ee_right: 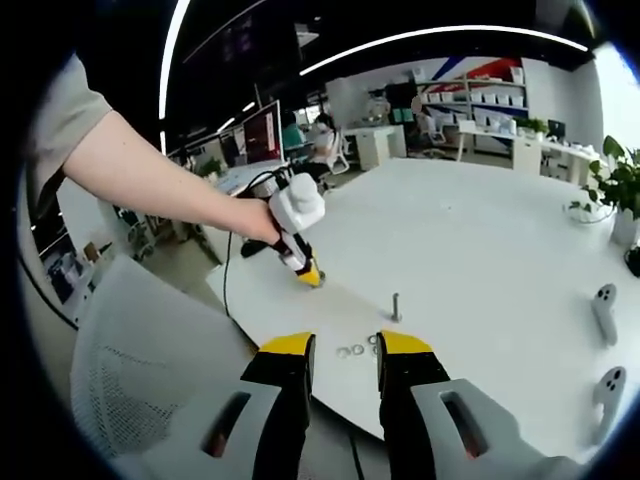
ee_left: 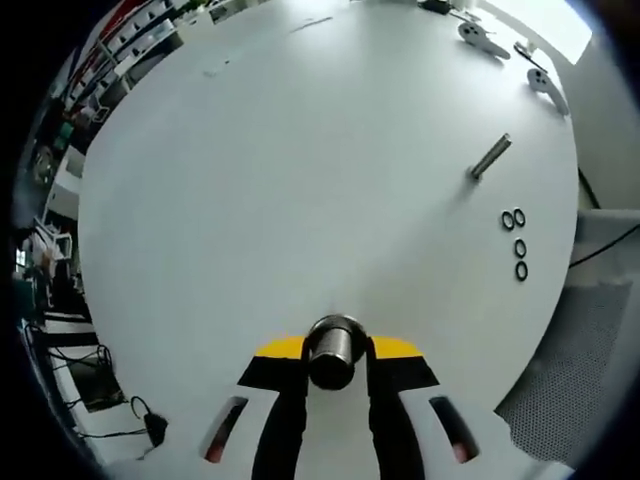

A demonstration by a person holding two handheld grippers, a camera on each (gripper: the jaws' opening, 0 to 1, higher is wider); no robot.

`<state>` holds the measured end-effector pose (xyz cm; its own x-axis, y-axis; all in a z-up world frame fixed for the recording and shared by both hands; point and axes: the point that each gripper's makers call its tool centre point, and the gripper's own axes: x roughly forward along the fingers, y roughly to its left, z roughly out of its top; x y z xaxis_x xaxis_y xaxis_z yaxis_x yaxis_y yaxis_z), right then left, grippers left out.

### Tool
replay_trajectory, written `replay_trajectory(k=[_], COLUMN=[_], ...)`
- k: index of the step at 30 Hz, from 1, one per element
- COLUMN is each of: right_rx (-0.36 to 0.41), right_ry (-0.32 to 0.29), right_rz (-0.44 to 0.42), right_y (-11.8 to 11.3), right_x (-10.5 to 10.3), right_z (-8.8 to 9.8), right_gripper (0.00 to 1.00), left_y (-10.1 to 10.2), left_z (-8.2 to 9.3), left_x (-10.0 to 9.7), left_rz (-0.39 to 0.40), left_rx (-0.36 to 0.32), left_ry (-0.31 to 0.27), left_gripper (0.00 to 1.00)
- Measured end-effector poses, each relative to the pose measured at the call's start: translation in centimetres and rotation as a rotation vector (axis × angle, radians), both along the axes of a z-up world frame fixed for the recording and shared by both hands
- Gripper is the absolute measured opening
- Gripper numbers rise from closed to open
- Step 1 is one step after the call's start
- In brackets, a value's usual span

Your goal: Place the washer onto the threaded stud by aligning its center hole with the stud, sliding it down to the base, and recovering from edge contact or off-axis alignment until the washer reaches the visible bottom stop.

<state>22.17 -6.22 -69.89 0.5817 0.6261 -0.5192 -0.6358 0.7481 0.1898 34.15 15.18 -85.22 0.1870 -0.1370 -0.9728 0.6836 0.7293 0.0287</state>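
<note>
With a metal cylinder [ee_left: 334, 350] clenched in the left gripper [ee_left: 335, 362] and the right gripper [ee_right: 345, 365] released, washers [ee_left: 517, 243] lie at four o'clock of the stud [ee_left: 490, 156], which could be toppled by off-axis contact.

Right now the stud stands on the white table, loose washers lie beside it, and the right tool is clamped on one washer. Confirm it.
Wrong on the tool: the right gripper view shows the right tool open, nothing between its jaws. The stud stands on the white table, loose washers beside it.
</note>
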Motion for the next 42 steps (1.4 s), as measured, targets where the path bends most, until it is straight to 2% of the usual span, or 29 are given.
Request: replay_trajectory(k=[9,12,14,16,19,23,27,31,33,35,36,37,40,41,42], right_rx=[-0.006,-0.002,0.008,0.006,0.011,0.019,0.029,0.023,0.019,0.017,0.015,0.012,0.011,0.008,0.004], right_ry=[0.005,0.01,0.009,0.011,0.007,0.012,0.013,0.012,0.016,0.022,0.026,0.028,0.026,0.026,0.025], right_rz=[0.005,-0.01,-0.015,-0.001,0.022,0.031,0.035,0.058,0.06,0.063,0.066,0.068,0.051,0.043,0.038], right_y=[0.1,-0.2,-0.2,0.0,0.4,0.6,0.7,1.1,1.1,1.1,1.2,1.2,0.9,0.7,0.6], right_x=[-0.1,0.0,0.0,-0.2,-0.3,-0.5,-0.5,-0.8,-0.8,-0.8,-0.8,-0.8,-0.7,-0.6,-0.6], right_z=[-0.1,-0.1,0.0,-0.1,0.0,0.1,0.2,0.1,0.0,-0.2,-0.2,-0.3,-0.3,-0.3,-0.4], right_gripper=[0.27,0.27,0.27,0.27,0.27,0.27,0.27,0.27,0.27,0.27,0.27,0.27,0.27,0.27,0.27], left_y=[0.2,0.8,0.6,0.4,1.2,1.0,1.1,0.2,-0.8,-2.7,-3.2,-3.0,-3.1,-3.5,-3.7], left_z=[0.9,1.4,2.3,2.9,3.6,5.4,6.5,8.2,9.3,10.8,11.6,12.1,12.5,12.4,12.6], left_x=[-0.7,-0.6,-0.8,-1.4,-2.4,-2.8,-3.4,-3.4,-3.9,-4.7,-4.9,-5.4,-6.6,-7.4,-7.8], left_rz=[0.031,0.078,0.121,0.113,0.115,0.175,0.15,0.17,0.191,0.129,0.119,0.114,0.107,0.114,0.113], left_rx=[-0.03,-0.045,-0.085,-0.12,-0.101,-0.163,-0.154,-0.216,-0.293,-0.401,-0.428,-0.414,-0.416,-0.436,-0.448], left_ry=[-0.051,-0.08,-0.114,-0.129,-0.142,-0.202,-0.227,-0.299,-0.327,-0.364,-0.398,-0.426,-0.426,-0.378,-0.37], left_gripper=[0.27,0.27,0.27,0.27,0.27,0.27,0.27,0.27,0.27,0.26,0.25,0.25,0.25,0.26,0.26])
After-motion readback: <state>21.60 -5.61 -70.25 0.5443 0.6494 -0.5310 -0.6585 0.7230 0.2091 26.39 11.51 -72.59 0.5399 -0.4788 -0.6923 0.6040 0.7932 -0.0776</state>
